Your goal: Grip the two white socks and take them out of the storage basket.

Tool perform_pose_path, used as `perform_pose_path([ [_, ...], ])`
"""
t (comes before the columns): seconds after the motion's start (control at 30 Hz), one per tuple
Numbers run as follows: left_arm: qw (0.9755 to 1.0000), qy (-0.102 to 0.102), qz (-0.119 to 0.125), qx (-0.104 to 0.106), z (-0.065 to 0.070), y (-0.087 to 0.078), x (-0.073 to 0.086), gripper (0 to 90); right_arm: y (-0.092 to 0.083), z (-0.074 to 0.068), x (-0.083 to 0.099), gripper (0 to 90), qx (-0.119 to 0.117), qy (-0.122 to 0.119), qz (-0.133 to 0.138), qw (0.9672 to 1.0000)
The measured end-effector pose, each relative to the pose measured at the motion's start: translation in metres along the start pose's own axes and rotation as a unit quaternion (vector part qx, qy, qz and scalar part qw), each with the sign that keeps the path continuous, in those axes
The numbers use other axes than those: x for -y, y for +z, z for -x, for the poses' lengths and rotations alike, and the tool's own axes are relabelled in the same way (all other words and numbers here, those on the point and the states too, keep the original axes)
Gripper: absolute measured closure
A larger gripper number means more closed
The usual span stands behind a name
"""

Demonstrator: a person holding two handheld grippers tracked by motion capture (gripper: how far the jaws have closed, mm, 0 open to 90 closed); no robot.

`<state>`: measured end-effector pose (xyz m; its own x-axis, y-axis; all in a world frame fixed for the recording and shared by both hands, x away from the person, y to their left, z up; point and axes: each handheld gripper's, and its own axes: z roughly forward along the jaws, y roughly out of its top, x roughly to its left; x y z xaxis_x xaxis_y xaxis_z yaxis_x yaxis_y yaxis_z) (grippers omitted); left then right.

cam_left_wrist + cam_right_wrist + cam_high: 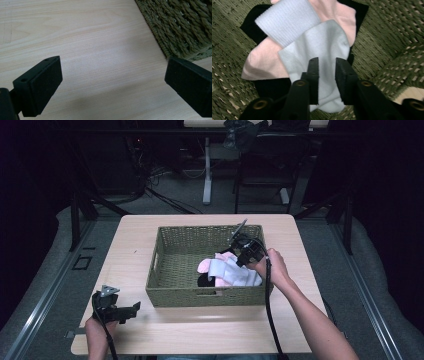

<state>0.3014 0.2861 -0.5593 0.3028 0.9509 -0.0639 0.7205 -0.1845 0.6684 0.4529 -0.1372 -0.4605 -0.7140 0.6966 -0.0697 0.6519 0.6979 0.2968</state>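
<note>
Now, the scene line by line:
Basket: a green woven basket point(175, 265) stands on the middle of the pale wooden surface point(210, 330), with a slot handle in its near wall and another in its left wall.
Socks: a small heap of socks lies in the right half of the basket, against the near wall.
White sock: the smooth white sock point(322, 50) lies on top of the heap, at its near edge in the right gripper view; in the high view the white cloth point(235, 275) sits just below the person's right hand.
Ribbed sock: a white ribbed sock point(287, 22) lies farther off, partly under the smooth one.
Pink sock: a pink sock point(262, 62) spreads beneath both white ones.
Black sock: black cloth point(252, 20) shows under the heap, on the basket floor.
Right tongs: the right tongs point(327, 80) reach down into the basket, their two jaws drawn close together astride a strip of the white sock; a narrow gap of white cloth shows between the pads, and whether they pinch it I cannot tell.
Left tongs: the left tongs point(112, 82) are released, jaws spread wide with bare wood between them.
Left tongs, place: they rest low over the near left part of the surface, beside the basket's near left corner point(180, 32), apart from it.
</note>
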Motion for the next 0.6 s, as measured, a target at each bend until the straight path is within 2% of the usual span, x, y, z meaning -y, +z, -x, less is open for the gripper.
perform_pose_path([
  [0.1, 1.0, -0.001, 0.001, 0.0, -0.001, 0.0, 0.0, 1.4, 0.01, -0.004, -0.004, 61.1, 0.003, -0.004, -0.013, 0.9999],
  [0.2, 1.0, -0.001, 0.001, 0.0, -0.001, 0.0, 0.0, 1.4, 0.02, -0.005, -0.007, 57.5, 0.006, 0.0, -0.018, 0.9998],
  [0.23, 1.0, -0.001, 0.001, 0.0, -0.001, 0.0, 0.0, 1.4, 0.023, -0.005, -0.008, 58.1, 0.005, 0.0, -0.024, 0.9997],
  [0.3, 1.0, -0.001, 0.0, 0.0, -0.001, 0.0, 0.0, 1.4, 0.026, -0.005, -0.009, 70.3, 0.002, -0.006, -0.029, 0.9996],
  [0.37, 1.0, -0.001, 0.0, -0.001, -0.001, 0.0, 0.0, 1.4, 0.026, -0.006, -0.01, 77.1, 0.006, -0.014, -0.044, 0.9989],
  [0.5, 1.0, 0.0, -0.002, -0.001, -0.001, 0.0, 0.0, 1.5, 0.02, -0.006, -0.01, 79.0, 0.01, -0.02, -0.05, 0.9985],
  [0.6, 1.0, 0.0, -0.001, -0.001, -0.001, 0.0, 0.0, 1.5, 0.011, -0.003, -0.009, 79.0, 0.006, -0.015, -0.042, 0.999],
])
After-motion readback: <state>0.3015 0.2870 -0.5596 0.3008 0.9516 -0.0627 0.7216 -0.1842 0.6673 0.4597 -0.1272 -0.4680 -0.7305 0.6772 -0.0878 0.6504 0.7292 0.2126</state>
